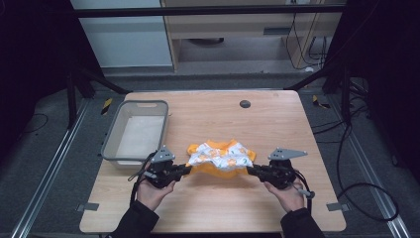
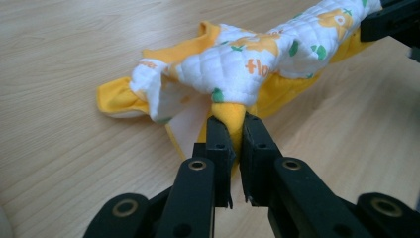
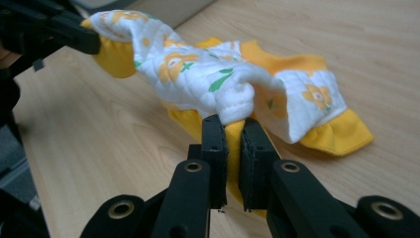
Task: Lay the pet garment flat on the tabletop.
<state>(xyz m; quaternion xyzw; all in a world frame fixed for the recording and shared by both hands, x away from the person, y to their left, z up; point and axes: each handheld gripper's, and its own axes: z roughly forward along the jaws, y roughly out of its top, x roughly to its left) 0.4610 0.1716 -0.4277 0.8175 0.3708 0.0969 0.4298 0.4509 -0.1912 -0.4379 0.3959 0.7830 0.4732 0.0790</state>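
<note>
While the high view shows the left tongs (image 1: pixel 187 169) and right tongs (image 1: pixel 250 170) each nipping an end of the quilted garment (image 1: pixel 221 156) strung between them above the bench (image 1: pixel 208 208), a grey tub (image 1: pixel 110 144) beyond the left tongs looks empty. Left gripper view: pads (image 2: pixel 219 136) pinch yellow hem; soft, light cloth sags. Right gripper view: same pinch, hem the surest hold.

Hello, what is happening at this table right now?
A person holds a hand-held gripper in each hand. The left hand-held gripper and the right hand-held gripper are each shut on the yellow hem at opposite ends of a small yellow and white quilted garment, which is stretched between them over the wooden table. A grey basket stands to the left.
</note>
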